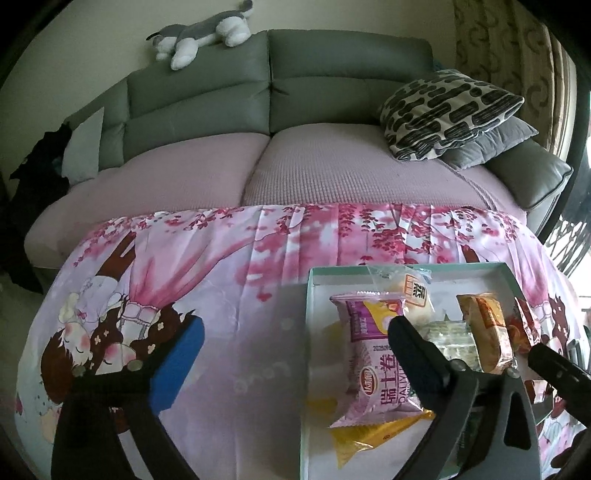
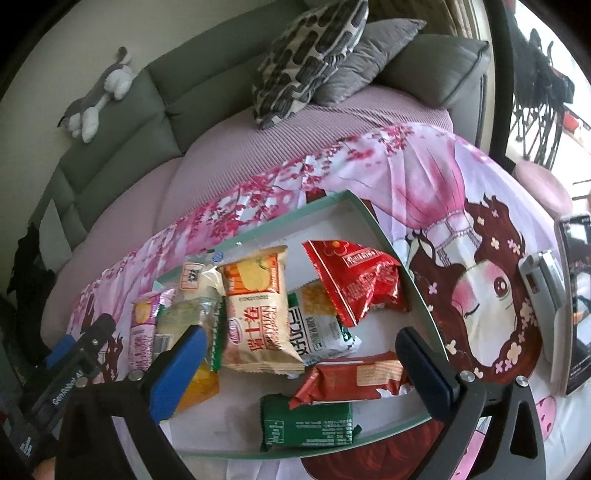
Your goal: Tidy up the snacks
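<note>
A shallow mint-rimmed box (image 2: 388,240) on a pink cartoon cloth holds several snack packs: a cream Swiss-roll pack (image 2: 258,310), a red bag (image 2: 354,280), a red-brown bar (image 2: 354,376), a green pack (image 2: 306,424) and a pink Swiss-roll pack (image 1: 373,354). My right gripper (image 2: 299,369) is open and empty, low over the box's near side, its fingers either side of the packs. My left gripper (image 1: 291,358) is open and empty, straddling the box's left rim (image 1: 308,332). The right gripper's finger (image 1: 554,373) shows at right in the left wrist view.
A grey sofa (image 1: 332,92) with pink seat covers stands behind the table, with a patterned pillow (image 1: 450,110) and a plush dog (image 1: 203,33). A phone on a stand (image 2: 572,317) sits at the table's right edge. A pink stool (image 2: 543,184) stands beyond.
</note>
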`<state>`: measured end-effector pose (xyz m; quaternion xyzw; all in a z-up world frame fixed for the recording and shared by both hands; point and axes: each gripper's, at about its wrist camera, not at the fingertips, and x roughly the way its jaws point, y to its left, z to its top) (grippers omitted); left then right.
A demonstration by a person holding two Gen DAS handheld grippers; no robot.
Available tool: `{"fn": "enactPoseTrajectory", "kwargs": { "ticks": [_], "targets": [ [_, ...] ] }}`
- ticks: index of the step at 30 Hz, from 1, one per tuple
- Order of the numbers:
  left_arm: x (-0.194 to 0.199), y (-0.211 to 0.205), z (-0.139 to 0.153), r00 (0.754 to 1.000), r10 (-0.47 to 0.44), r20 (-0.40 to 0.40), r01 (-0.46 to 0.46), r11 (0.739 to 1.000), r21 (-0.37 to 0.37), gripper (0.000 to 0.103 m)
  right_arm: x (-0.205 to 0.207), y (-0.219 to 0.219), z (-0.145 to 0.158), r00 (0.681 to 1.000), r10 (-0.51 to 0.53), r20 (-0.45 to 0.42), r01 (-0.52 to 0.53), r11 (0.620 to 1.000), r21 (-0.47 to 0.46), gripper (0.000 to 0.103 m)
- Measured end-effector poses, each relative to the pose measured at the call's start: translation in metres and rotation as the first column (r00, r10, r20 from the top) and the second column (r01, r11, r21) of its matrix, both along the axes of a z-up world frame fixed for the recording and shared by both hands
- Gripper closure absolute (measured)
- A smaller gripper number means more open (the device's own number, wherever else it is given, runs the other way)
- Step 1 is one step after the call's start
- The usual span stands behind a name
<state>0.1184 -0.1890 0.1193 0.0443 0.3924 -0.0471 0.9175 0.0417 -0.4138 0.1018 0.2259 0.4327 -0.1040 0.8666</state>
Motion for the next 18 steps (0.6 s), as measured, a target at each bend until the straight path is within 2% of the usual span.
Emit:
{"fn": "enactPoseTrajectory", "kwargs": {
  "ticks": [9,13,18],
  "targets": [
    [0.001,0.004,-0.007,0.999,0.004,-0.038,-0.003,1.0,0.02,0.002,0.003,0.009,0.005,1.0,0.015,0.001,-0.015,0.999,-0.029,0.0],
    [0.002,0.011,-0.007,0.998,0.008,-0.065,-0.008,1.0,-0.01,0.002,0.004,0.014,0.007,1.0,0.02,0.002,-0.02,0.999,-0.049,0.0],
    [-0.002,0.015,-0.005,0.997,0.058,-0.054,-0.057,0.998,0.019,0.002,0.006,0.023,0.009,0.999,0.044,-0.006,-0.044,0.997,-0.068,0.0]
  ]
}}
